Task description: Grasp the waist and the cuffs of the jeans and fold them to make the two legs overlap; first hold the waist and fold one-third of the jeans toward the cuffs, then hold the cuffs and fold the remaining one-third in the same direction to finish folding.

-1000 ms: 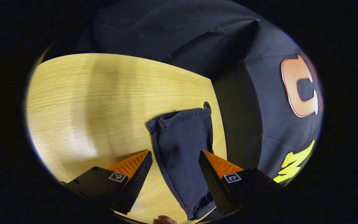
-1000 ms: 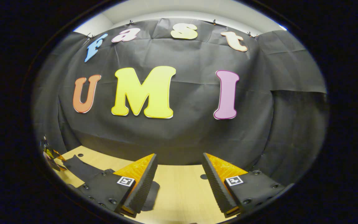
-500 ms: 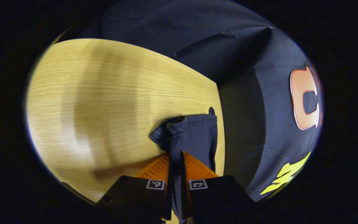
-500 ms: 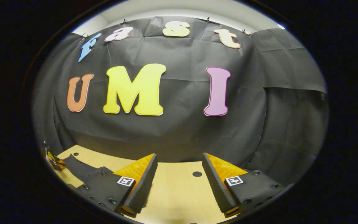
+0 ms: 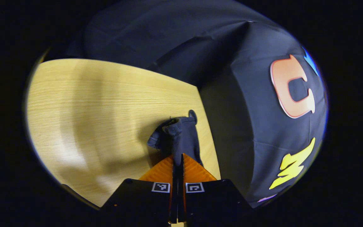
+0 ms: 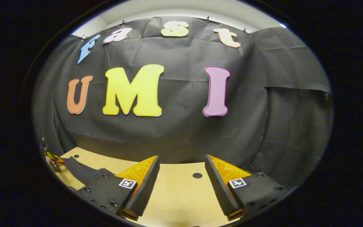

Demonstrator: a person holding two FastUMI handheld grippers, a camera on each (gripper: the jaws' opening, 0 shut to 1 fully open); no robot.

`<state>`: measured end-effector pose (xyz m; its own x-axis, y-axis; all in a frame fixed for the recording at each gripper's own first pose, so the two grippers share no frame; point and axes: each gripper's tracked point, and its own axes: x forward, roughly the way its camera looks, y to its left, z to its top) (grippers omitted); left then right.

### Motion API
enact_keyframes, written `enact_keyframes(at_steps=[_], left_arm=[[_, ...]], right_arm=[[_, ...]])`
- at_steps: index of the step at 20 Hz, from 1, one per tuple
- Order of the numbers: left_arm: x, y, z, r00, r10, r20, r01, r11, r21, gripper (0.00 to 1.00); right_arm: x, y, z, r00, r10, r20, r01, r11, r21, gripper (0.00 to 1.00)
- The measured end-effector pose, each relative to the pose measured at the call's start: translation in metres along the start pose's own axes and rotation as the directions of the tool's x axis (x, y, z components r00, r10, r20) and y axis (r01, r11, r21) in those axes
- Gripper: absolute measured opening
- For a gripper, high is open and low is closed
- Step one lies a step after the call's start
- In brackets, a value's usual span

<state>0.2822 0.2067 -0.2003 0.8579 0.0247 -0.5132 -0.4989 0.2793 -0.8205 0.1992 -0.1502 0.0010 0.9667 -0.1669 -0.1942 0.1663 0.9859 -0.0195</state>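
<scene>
Where the left tongs (image 5: 177,164) come together in the left gripper view, their two fingers press flat against a bunched strip of the jeans (image 5: 178,138), so the cloth is pinched between them. The jeans are dark navy denim, and the part ahead of the tongs rises from the fingertips in a narrow gathered ridge, then spreads a little toward a stitched hem at the far end. That hem is rumpled, with one fold drooping to the left of the tongs and a small rounded tab poking up at its far right corner. The denim lies on the pale wood-grain tabletop (image 5: 90,104), close to the tabletop's right edge as seen from the tongs, and throws a soft shadow to the left.

In the right gripper view, the right tongs (image 6: 181,176) stand wide apart with nothing between the fingers, above bare tabletop. A small dark hole (image 6: 197,175) sits in the wood just ahead of them. Far to their left, another dark stretch of the jeans lies on the tabletop.
</scene>
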Motion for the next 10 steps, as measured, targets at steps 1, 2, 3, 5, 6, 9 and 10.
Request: enact_keyframes(at_steps=[1,2,3,5,6,9,10], left_arm=[[-0.005,-0.013,-0.001,1.0,-0.02,0.013,0.02,0.999,0.026,0.0],[-0.01,-0.024,-0.005,0.999,-0.041,0.021,0.04,0.998,0.054,0.04],[-0.015,-0.037,-0.009,0.998,-0.06,0.029,0.057,0.995,0.083,0.04],[-0.026,-0.062,-0.022,0.995,-0.094,0.036,0.087,0.982,0.167,0.04],[-0.029,-0.076,-0.029,0.993,-0.113,0.04,0.103,0.973,0.208,0.04],[-0.037,-0.113,-0.055,0.985,-0.174,0.014,0.164,0.953,0.255,0.04],[-0.041,-0.125,-0.067,0.981,-0.191,0.01,0.181,0.941,0.287,0.04]], right_arm=[[-0.001,0.0,0.001,1.0,0.0,0.005,0.0,1.0,0.002,0.91],[-0.003,-0.001,0.002,1.0,0.001,0.007,-0.001,1.0,0.003,0.89],[-0.003,0.0,0.002,1.0,0.001,0.007,-0.001,1.0,0.004,0.89],[-0.005,-0.001,0.004,1.0,-0.001,0.01,0.001,1.0,0.008,0.89],[-0.006,-0.004,0.004,1.0,-0.002,0.011,0.002,1.0,0.012,0.89],[-0.011,-0.012,0.006,1.0,-0.012,0.017,0.012,1.0,0.019,0.88],[-0.017,-0.016,0.007,1.0,-0.018,0.018,0.018,1.0,0.02,0.88]])
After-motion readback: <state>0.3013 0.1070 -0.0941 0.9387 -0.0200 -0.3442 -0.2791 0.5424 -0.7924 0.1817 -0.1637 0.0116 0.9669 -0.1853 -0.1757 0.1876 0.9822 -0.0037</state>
